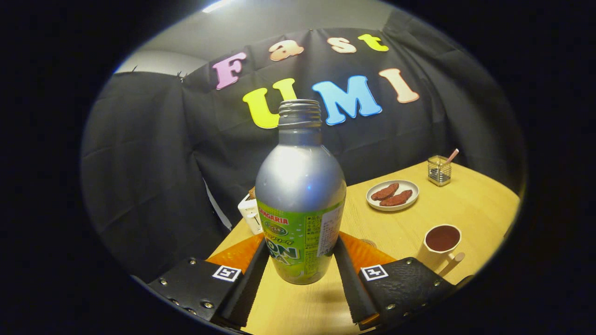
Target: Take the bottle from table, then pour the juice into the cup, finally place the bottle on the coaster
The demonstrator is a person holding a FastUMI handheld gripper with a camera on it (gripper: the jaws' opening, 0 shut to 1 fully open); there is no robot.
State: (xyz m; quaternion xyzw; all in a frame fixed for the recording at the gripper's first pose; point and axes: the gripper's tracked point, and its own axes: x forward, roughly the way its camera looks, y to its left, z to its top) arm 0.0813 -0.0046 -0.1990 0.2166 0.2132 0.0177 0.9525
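A silver bottle (300, 195) with a green label and no cap stands upright between my fingers. My gripper (301, 243) is shut on the bottle, both black pads pressing on its labelled lower half. Its base appears to hang just above the wooden table (470, 204), with a shadow under it. An orange coaster (368, 253) lies flat on the table just behind the bottle, partly hidden by it and by my fingers. A cream cup (441, 243) with a handle stands ahead to the right of my right finger, holding dark liquid.
A white plate (392, 195) with two brown pieces sits beyond the cup. Farther back is a small wire holder (439, 170) with a pink stick. A white object (250, 213) stands behind the bottle on the left, at the table's edge by the black cloth.
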